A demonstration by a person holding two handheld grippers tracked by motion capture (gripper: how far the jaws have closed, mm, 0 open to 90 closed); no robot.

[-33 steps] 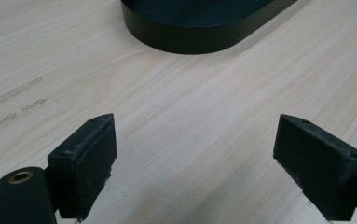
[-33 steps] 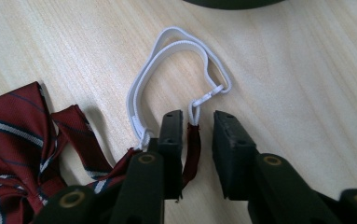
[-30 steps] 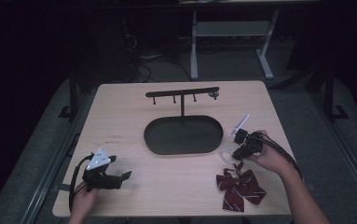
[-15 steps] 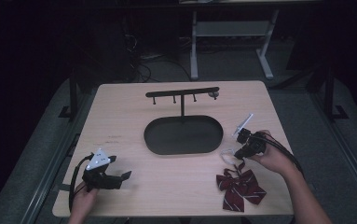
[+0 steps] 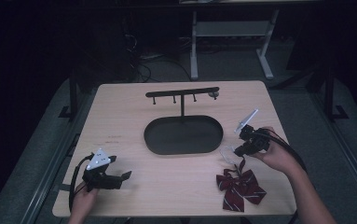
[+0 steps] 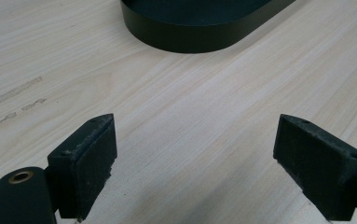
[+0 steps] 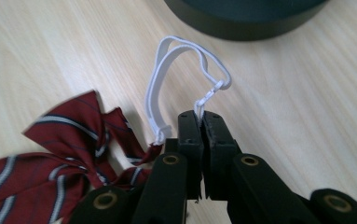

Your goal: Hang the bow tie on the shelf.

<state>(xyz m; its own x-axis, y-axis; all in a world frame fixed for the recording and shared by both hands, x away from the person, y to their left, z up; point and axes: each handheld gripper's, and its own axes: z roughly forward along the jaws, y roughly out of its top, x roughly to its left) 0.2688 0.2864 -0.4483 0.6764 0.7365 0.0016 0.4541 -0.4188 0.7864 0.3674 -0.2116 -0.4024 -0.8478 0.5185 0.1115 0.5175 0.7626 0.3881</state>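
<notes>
Across the pale wood-grain tabletop (image 5: 134,119), a black oval metal tray (image 5: 183,135) with a hooked T-bar stand (image 5: 182,92) is seen at centre. Near the front right edge lies a dark red striped fabric bow tie (image 5: 239,185), its wings spread flat. Its white elastic neck loop (image 7: 185,70) arches up toward the tray and is pinched at its clasp end by the right gripper (image 7: 202,119), whose jaws have just been closing and are now pressed together on it. From those jaws the bow is noted down and to the near side, the loop's long axis running toward the tray. The left gripper (image 6: 195,154) rests far off at front left, jaws spread wide over bare wood. Surrounding room is dark; grey floor and table legs are made out.
</notes>
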